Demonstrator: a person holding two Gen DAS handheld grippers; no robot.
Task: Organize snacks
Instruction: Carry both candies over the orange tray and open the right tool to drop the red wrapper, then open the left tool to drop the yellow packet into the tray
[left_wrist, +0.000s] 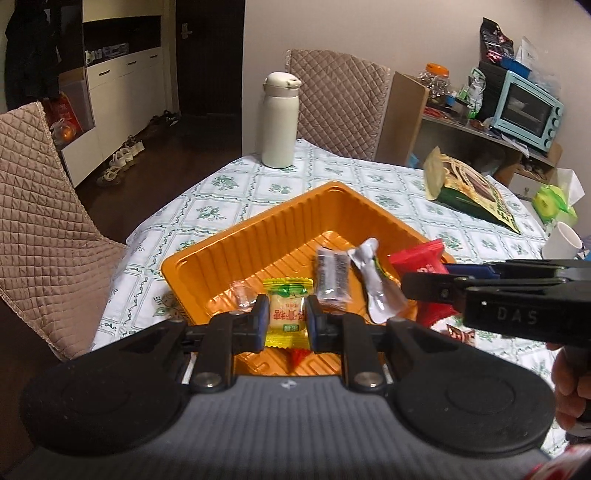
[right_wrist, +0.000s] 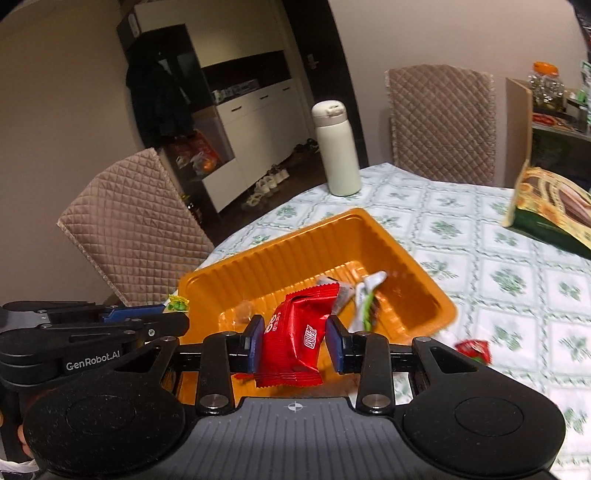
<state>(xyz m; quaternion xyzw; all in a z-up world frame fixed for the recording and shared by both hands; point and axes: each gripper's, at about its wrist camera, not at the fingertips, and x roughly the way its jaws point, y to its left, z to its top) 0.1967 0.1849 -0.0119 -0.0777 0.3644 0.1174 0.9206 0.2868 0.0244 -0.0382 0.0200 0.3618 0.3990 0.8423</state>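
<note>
Closest up, the left tongs (left_wrist: 286, 319) are clamped on one small yellow candy (left_wrist: 287, 312), holding it right over the near edge of the orange tray (left_wrist: 236, 236). Right tongs (right_wrist: 295, 341) are squeezed onto one red snack packet (right_wrist: 295, 343), also hanging over the tray's near side. So that's two sets of tongs, one snack each.

Inside the tray I count three loose things: one clear-wrapped candy (left_wrist: 241, 293), one dark striped bar (left_wrist: 333, 278) and one crinkly silver packet (left_wrist: 375, 284), lying side by side on the bottom. One more small red wrapper (right_wrist: 474, 349) sits on the bench just outside the tray's right corner.

Further back on the flowery tablecloth (left_wrist: 369, 184): one white bottle (left_wrist: 277, 120), one big green-and-gold bag (left_wrist: 469, 192), one white cup (left_wrist: 561, 242). Two quilted chairs, one at the left (left_wrist: 40, 221), one at the far side (left_wrist: 338, 103). One blue toaster oven (left_wrist: 526, 110) on the shelf.
</note>
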